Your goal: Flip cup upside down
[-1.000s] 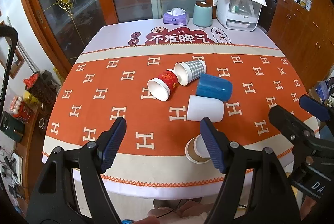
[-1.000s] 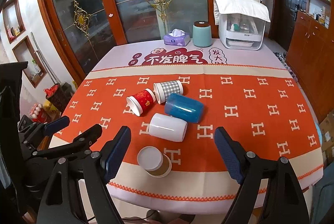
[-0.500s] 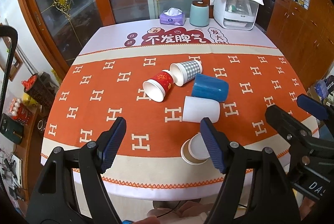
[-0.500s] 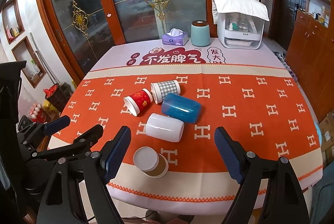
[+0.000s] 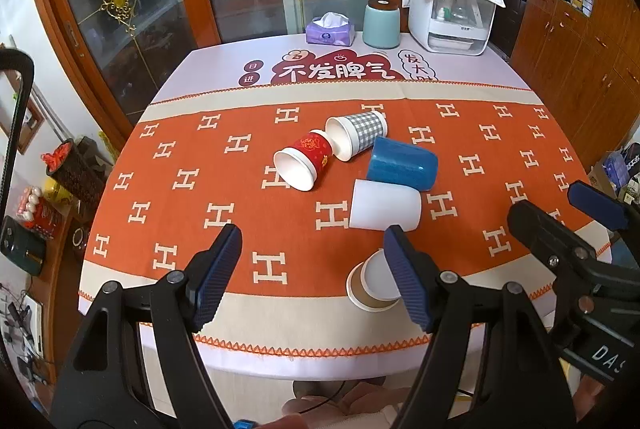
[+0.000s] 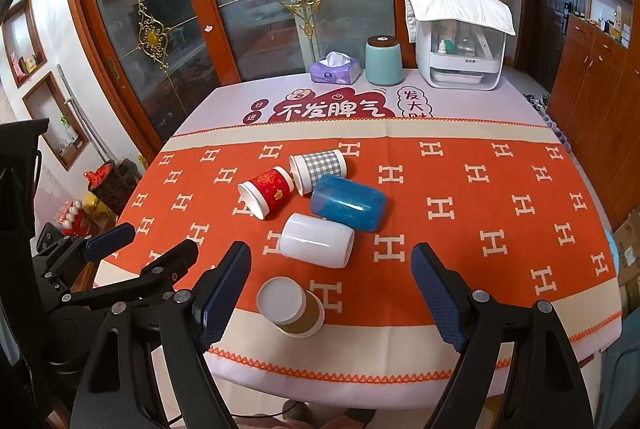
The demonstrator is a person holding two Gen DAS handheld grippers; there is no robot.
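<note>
Several cups lie on the orange tablecloth. A red cup (image 5: 304, 163) (image 6: 267, 191), a grey checked cup (image 5: 357, 135) (image 6: 318, 167), a blue cup (image 5: 402, 163) (image 6: 347, 203) and a white cup (image 5: 385, 205) (image 6: 317, 240) lie on their sides in a cluster. A brown paper cup (image 5: 370, 287) (image 6: 291, 307) stands upside down near the front edge. My left gripper (image 5: 312, 275) is open and empty above the front edge, its right finger overlapping the brown cup. My right gripper (image 6: 332, 295) is open and empty, just behind the brown cup.
At the table's far end stand a purple tissue box (image 6: 335, 69), a teal canister (image 6: 384, 61) and a white appliance (image 6: 460, 41) with a cloth on top. Glass doors stand behind the table. Wooden cabinets (image 6: 600, 69) line the right side.
Both grippers have drawn back a little toward the near table edge; the cups sit slightly farther off. No cup has moved and both grippers stay open.
</note>
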